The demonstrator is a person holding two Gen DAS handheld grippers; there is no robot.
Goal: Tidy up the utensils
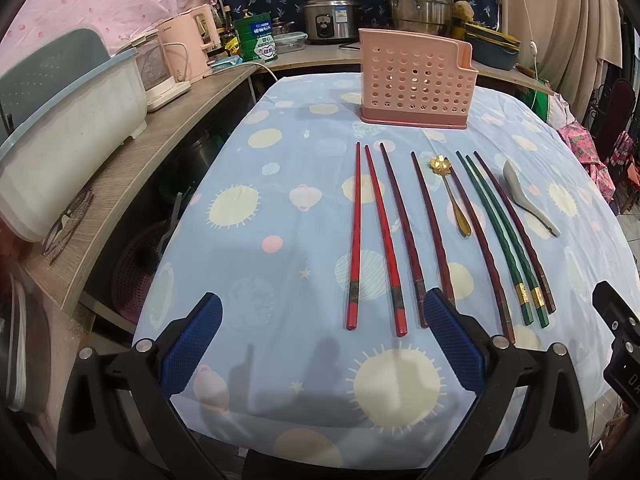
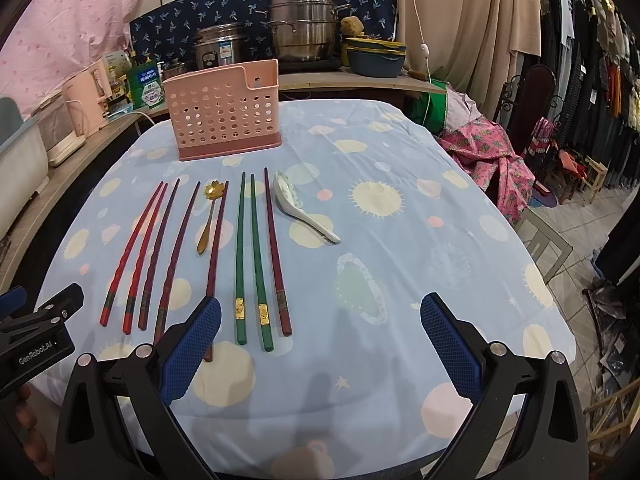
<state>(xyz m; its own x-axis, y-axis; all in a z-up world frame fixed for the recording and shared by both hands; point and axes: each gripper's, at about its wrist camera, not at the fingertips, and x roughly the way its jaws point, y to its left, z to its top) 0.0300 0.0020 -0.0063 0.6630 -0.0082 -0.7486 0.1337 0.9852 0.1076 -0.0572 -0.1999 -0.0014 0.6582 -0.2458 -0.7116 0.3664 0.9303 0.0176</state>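
Observation:
A pink perforated utensil holder [image 1: 414,80] [image 2: 226,114] stands upright at the far side of the table. In front of it lie several chopsticks in a row: red ones [image 1: 354,236] [image 2: 134,240], dark maroon ones [image 1: 404,232] [image 2: 174,248] and green ones [image 1: 496,236] [image 2: 240,256]. A small gold spoon [image 1: 452,196] [image 2: 208,216] lies among them. A white ceramic spoon [image 1: 524,196] [image 2: 298,210] lies at the right end. My left gripper [image 1: 322,312] is open and empty above the near ends of the red chopsticks. My right gripper [image 2: 320,312] is open and empty, right of the chopstick ends.
The table carries a light blue patterned cloth [image 1: 280,208] [image 2: 400,240]. A shelf on the left holds a dish rack [image 1: 68,120] and pink kettles [image 1: 188,48]. Steel pots [image 2: 302,28] stand behind the table. A chair and clothes [image 2: 492,156] are at the right.

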